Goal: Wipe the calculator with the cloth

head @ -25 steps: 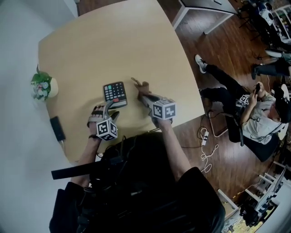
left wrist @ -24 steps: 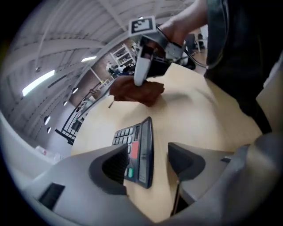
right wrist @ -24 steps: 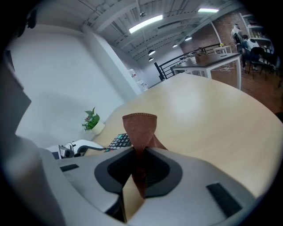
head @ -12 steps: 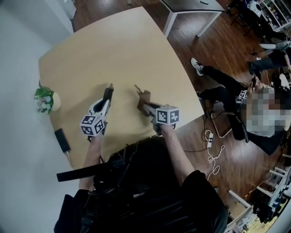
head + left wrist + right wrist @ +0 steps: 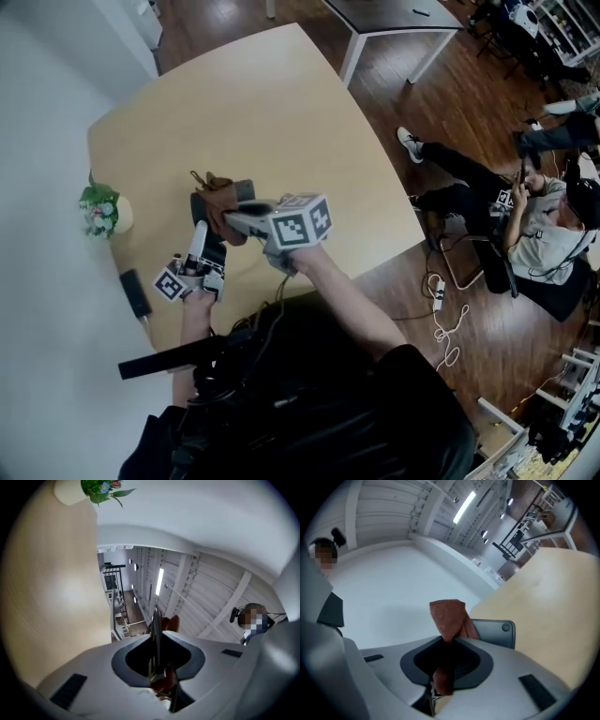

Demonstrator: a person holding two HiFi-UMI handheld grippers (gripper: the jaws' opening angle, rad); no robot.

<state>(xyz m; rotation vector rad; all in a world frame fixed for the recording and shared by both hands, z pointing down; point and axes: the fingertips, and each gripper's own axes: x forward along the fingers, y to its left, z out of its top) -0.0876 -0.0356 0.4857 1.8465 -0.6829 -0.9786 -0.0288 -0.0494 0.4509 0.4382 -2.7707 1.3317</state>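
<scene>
Two grippers each grip something: the right gripper (image 5: 449,641) pinches a rust-brown, nubbly cloth (image 5: 449,616) that stands in a soft fold above its jaws, just in front of the calculator (image 5: 494,633), a thin dark-grey slab. The left gripper (image 5: 200,246), whose jaws have just been closing, clamps that slab edge-on. Beneath lies a pale wooden table (image 5: 234,103) with rounded corners, a small potted plant (image 5: 101,211) at its left edge, and a dark plank floor (image 5: 441,84) to the right

Office-like lab, wood floor (image 5: 441,103), work table (image 5: 244,103), trailing cables (image 5: 439,323) (person (image 5: 539,230) seated)
</scene>
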